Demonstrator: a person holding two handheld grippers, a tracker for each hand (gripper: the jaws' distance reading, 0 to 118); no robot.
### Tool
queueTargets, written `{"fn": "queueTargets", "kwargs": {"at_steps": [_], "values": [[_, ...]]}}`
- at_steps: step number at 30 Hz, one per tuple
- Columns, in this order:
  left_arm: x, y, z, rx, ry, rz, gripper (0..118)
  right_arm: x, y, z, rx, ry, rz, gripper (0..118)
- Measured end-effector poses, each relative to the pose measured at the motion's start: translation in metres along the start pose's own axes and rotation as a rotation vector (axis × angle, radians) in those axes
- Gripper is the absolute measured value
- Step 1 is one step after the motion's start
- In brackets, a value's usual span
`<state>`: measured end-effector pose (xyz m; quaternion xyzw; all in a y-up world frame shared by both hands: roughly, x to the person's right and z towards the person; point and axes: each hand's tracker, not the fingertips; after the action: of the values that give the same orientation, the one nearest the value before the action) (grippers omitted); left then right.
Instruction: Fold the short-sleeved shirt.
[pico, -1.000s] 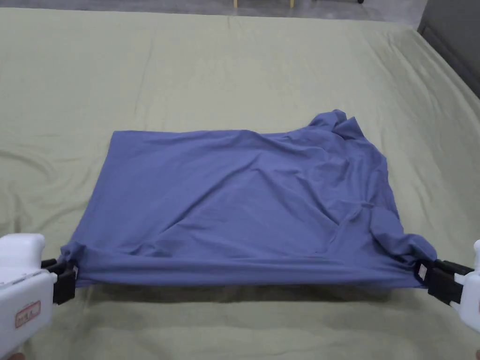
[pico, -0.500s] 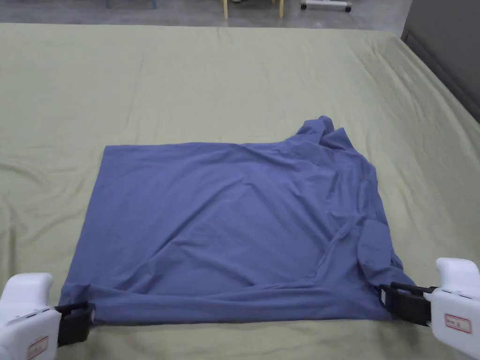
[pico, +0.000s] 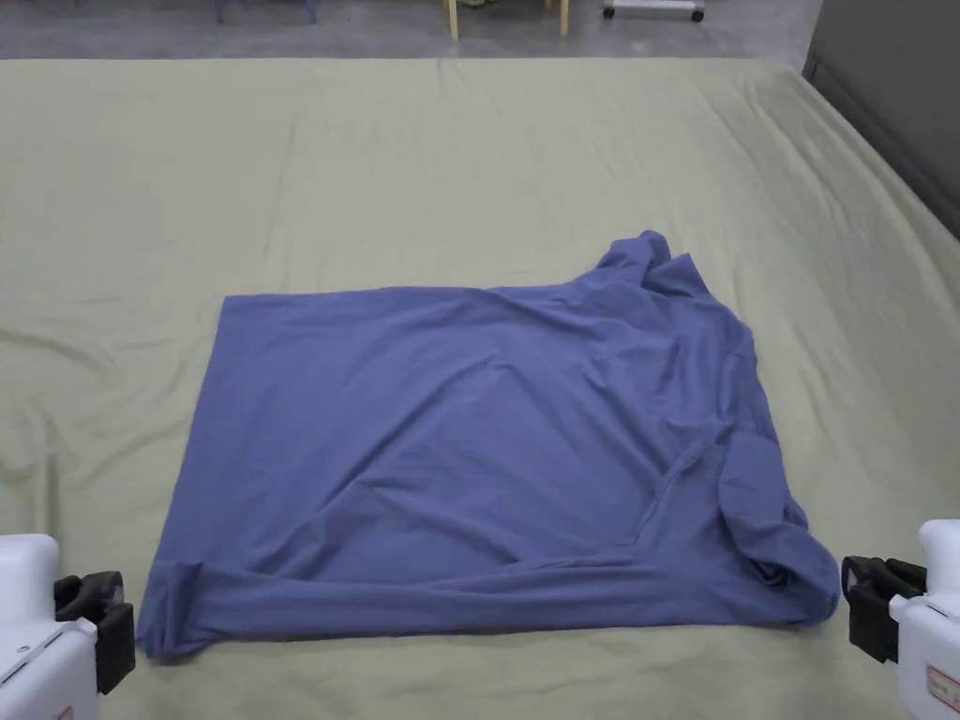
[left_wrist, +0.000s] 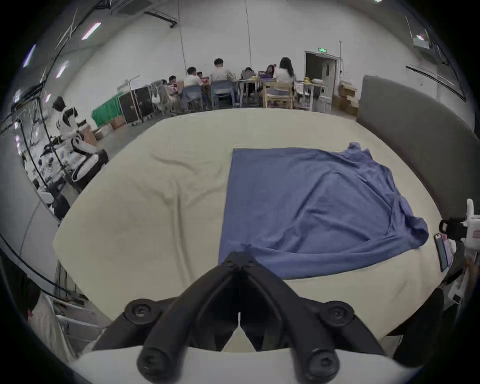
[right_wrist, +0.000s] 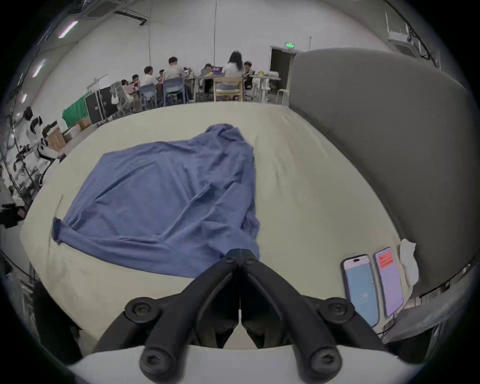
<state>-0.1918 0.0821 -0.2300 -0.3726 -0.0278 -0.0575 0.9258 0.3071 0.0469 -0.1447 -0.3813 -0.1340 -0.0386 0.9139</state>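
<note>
Shirt (pico: 469, 450): lying spread on the bed (pico: 469, 169), occupying the middle of the head view and reaching toward 6 o'clock; the near edge is sitting doubled over in a long fold, and cloth is bunching at the 1 o'clock corner and the 4 o'clock corner.
Left gripper (pico: 94, 623): hovering at 8 o'clock of the head view, just beside the shirt's near-left corner and apart from it; in the left gripper view its jaws are meeting at the tips with no cloth between them.
Right gripper (pico: 867, 600): hovering at 4 o'clock, just beside the rumpled near-right corner, not touching; in the right gripper view its jaws are likewise pressed together and holding nothing.
Step in hand: judging by the layout, the shirt is being left flat before a fresh grasp for the next fold.
Doing it well: both sets of jaws should be opening before reaching in, pinching all layers at matching corners, and carrying them level so the edges are landing squarely; the bunched sleeve area at 4 o'clock probably needs smoothing first.
Phones (right_wrist: 371, 285): lying at 4 o'clock in the right gripper view, well apart from the shirt.
</note>
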Motion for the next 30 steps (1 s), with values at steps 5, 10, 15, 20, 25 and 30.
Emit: {"fn": "queueTargets", "kwargs": {"at_steps": [5, 10, 15, 20, 25, 30], "values": [[-0.001, -0.002, -0.038, -0.132, -0.027, 0.052, 22, -0.003, 0.002, -0.009, -0.023, 0.008, 0.021, 3], [-0.008, -0.004, -0.090, -0.230, -0.085, 0.081, 89, -0.009, 0.005, -0.011, -0.042, 0.026, 0.039, 3], [-0.010, -0.009, -0.135, -0.304, -0.088, 0.052, 64, -0.015, 0.001, -0.021, -0.073, 0.032, 0.050, 3], [0.001, -0.012, -0.131, -0.276, -0.114, 0.015, 0, -0.016, -0.002, -0.029, -0.109, 0.021, 0.065, 3], [-0.002, -0.007, -0.121, -0.231, -0.116, 0.059, 0, -0.011, 0.001, -0.037, -0.152, 0.031, 0.023, 44], [-0.007, -0.004, -0.115, -0.221, -0.125, 0.072, 0, 0.002, 0.002, -0.040, -0.154, 0.005, 0.003, 118]]}}
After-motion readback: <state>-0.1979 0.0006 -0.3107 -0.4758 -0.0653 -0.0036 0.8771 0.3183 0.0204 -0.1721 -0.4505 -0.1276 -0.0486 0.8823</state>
